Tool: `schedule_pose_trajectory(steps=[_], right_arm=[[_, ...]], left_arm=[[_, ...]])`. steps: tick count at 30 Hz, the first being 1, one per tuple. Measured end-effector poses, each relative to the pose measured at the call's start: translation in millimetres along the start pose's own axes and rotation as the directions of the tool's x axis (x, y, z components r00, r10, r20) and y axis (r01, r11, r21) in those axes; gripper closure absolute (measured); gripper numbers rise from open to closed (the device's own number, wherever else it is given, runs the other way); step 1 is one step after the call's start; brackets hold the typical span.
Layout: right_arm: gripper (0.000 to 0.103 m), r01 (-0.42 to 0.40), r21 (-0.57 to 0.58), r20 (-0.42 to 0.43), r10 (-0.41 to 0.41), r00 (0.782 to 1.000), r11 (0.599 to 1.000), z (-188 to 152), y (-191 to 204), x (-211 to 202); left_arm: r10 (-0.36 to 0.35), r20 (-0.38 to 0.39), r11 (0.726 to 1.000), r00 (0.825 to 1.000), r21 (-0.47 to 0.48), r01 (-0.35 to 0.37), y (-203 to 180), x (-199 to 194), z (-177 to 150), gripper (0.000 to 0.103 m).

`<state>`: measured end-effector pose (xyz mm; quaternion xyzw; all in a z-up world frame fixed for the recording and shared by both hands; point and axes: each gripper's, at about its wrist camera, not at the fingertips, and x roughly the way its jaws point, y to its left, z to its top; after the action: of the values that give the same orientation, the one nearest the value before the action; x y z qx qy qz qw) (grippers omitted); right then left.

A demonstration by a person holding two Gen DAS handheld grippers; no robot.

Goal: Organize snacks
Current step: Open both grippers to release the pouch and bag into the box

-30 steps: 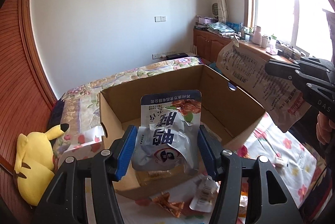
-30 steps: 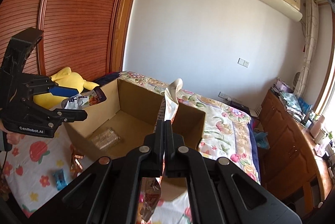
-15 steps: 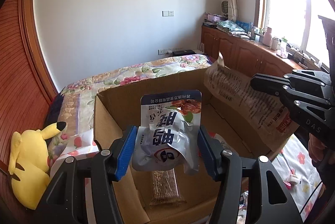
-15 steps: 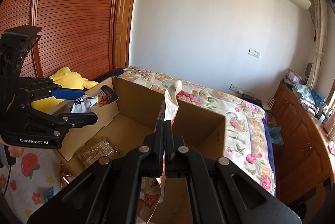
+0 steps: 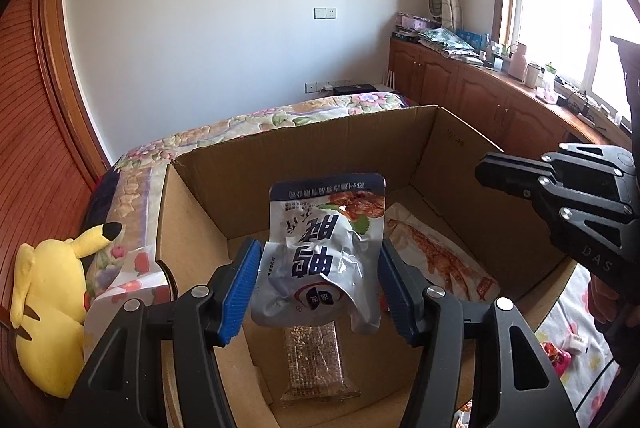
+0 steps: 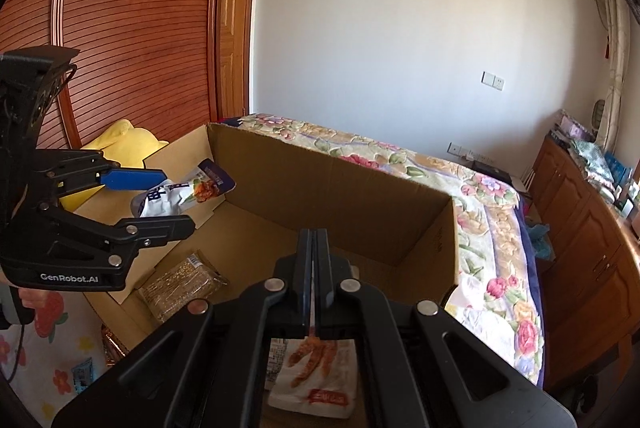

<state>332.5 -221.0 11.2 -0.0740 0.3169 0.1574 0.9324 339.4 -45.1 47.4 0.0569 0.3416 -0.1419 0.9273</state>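
Over the open cardboard box [image 5: 460, 148], both grippers hang with one snack pouch held.

The left gripper [image 5: 320, 284] clasps a silver-blue pouch [image 5: 326, 252] between its blue pads [image 5: 240, 288], above the box's near-left part. The right gripper [image 6: 315, 264] is clenched tight with nothing between its fingers. A white pouch with orange print [image 5: 436, 256] lies flat on the box floor toward its right wall; a clear-wrapped grain bar [image 5: 316, 360] lies near the front edge.

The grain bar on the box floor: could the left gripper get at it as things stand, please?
Probably not yet. The left gripper is shut on the silver pouch, which hangs between it and the grain bar; the open-topped box itself blocks nothing.
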Motion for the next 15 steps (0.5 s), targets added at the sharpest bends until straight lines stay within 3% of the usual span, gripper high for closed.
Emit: schedule_pose_trajectory(steps=[15], right_arm=[[0.093,0.017,0.034,0.034,-0.018,0.999,0.999,-17,8,-28]], left_arm=[[0.018,0.026,1.000,1.000,0.002,-0.018,-6,-13,-10,0.030]])
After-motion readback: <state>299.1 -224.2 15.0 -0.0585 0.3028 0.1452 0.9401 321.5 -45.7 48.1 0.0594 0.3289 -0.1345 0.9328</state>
